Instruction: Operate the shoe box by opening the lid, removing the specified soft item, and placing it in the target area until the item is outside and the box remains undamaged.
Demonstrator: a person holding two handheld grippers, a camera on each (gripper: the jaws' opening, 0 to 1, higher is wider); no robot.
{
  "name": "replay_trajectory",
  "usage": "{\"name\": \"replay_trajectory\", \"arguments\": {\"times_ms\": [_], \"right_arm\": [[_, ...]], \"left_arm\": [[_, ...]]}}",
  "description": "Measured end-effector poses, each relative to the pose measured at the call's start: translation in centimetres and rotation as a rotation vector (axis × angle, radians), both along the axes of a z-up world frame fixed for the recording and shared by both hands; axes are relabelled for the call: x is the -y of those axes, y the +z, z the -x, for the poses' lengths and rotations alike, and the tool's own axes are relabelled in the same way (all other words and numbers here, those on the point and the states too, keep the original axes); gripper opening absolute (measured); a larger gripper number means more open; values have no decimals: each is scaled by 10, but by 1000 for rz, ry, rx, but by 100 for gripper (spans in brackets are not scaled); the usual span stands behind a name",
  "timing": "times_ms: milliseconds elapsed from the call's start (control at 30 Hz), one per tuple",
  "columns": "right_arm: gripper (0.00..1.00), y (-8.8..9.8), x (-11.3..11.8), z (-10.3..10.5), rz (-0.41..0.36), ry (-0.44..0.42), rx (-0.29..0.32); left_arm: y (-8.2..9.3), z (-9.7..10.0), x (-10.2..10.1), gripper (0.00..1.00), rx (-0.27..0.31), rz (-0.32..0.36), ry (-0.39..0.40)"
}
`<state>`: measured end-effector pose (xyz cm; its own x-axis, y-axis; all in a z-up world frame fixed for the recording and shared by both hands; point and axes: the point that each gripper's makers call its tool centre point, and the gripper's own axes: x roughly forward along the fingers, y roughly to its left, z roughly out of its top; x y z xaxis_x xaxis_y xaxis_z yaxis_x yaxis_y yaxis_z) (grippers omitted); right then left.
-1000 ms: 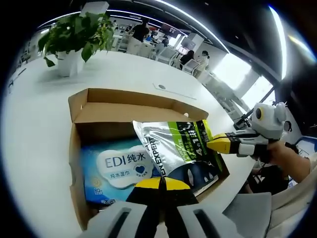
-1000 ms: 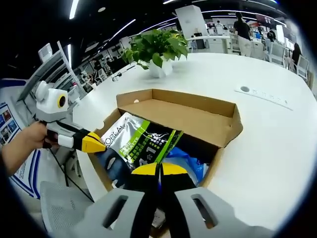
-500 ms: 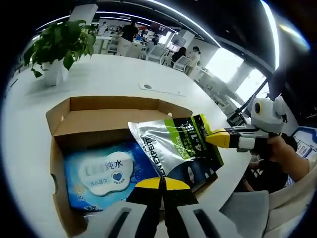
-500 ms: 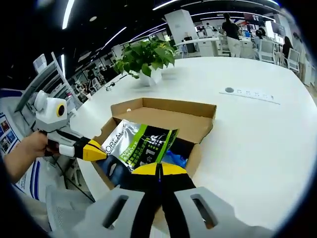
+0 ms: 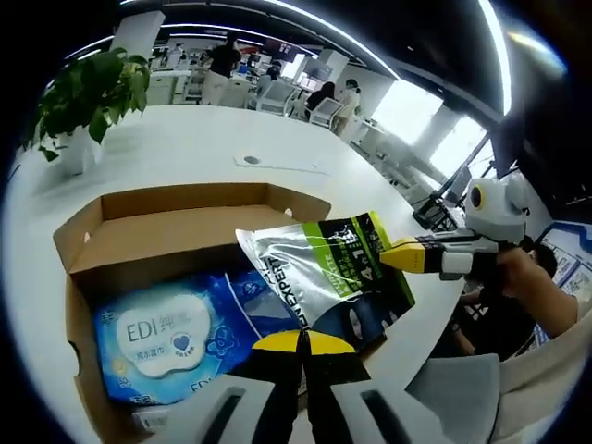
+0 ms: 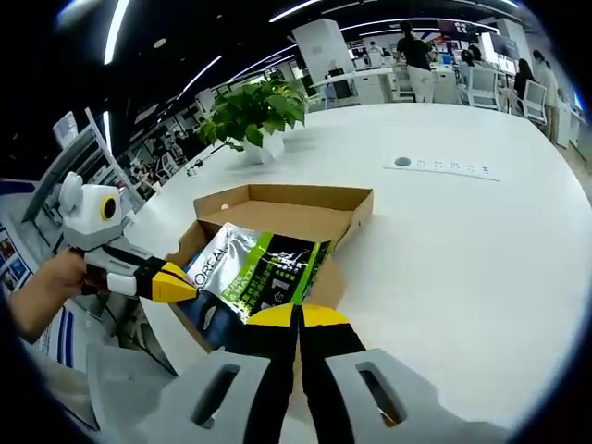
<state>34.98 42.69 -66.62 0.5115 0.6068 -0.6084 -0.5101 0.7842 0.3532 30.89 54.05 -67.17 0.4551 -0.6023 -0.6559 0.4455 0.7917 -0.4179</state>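
Note:
An open cardboard shoe box [image 5: 185,217] [image 6: 277,202] sits on the white table with its lid folded back. Inside lies a blue EDI wipes pack [image 5: 171,338]. A silver, green and black soft pouch [image 5: 324,273] [image 6: 259,273] hangs above the box's near side, held by both grippers. My left gripper [image 5: 301,335] [image 6: 180,282] is shut on one edge of the pouch. My right gripper [image 6: 298,313] [image 5: 393,256] is shut on the opposite edge. The pouch hides part of the box's inside in the right gripper view.
A potted green plant [image 5: 88,92] [image 6: 250,111] stands on the table beyond the box. A round socket plate [image 5: 252,160] [image 6: 402,162] is set into the tabletop. A hand [image 5: 527,287] [image 6: 46,287] holds each gripper. Desks, chairs and people fill the far background.
Both grippers have kept their hold and the pouch has come up and toward the box's near edge. More of the blue wipes pack shows. The box looks smaller in the right gripper view.

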Motion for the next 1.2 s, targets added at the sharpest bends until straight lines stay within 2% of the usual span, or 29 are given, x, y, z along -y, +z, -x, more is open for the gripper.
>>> {"name": "replay_trajectory", "arguments": {"times_ms": [1200], "right_arm": [[0,-2,82,-13,17,-131,-17]], "left_arm": [[-5,-13,89,0,-15,-13,-143]]}}
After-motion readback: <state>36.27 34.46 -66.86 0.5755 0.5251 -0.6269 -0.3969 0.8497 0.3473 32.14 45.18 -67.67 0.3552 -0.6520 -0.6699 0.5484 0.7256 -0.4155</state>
